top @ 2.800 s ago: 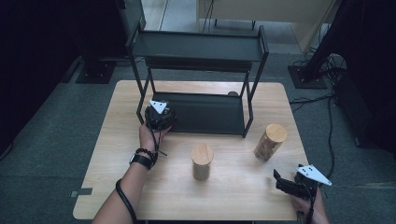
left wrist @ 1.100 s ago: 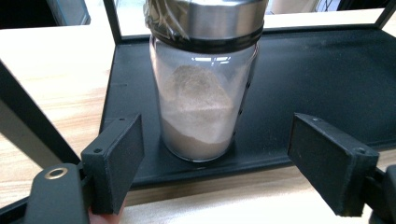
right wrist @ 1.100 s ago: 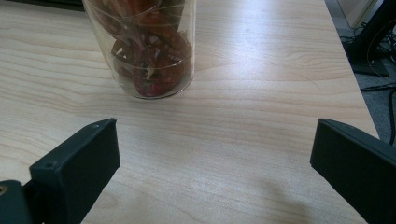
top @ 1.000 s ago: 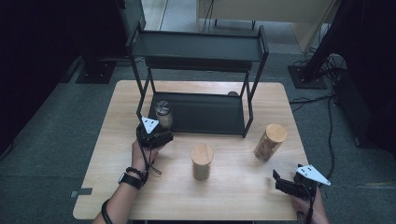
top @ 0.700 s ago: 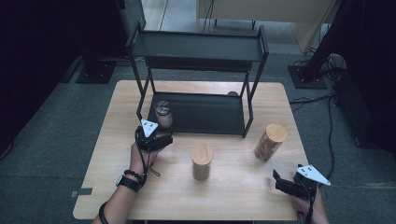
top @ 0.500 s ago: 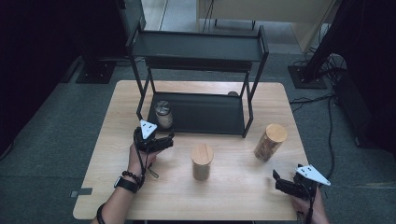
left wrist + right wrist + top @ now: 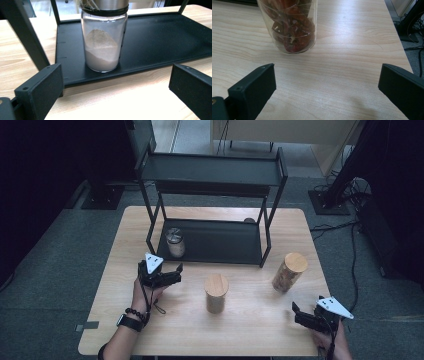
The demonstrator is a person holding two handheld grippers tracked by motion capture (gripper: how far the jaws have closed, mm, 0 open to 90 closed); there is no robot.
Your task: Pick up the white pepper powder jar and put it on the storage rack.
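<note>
- The left tool (image 7: 170,276) has just been spreading its jaws and now stands wide with nothing between them; it hovers over the desk (image 7: 115,270) just in front of the rack's lower shelf (image 7: 160,37).
- The glass jar of pale powder (image 7: 103,42) stands upright near the front left corner of that shelf, close to the rack's left front post (image 7: 27,35), apart from the jaws.
- Risk, as I judge it: a forward swing could clip the jar with a jaw tip and tip it off the low shelf edge, or bump the post and jolt the rack.
- The right tool (image 7: 305,317) rests spread and empty at the desk's near right corner, facing the jar of red dried pieces (image 7: 289,25).
- A careless reach there could knock this tall jar over.
- The wood-lidded canister (image 7: 216,293) stands mid-desk between the two tools, in the way of any crossing move.
</note>
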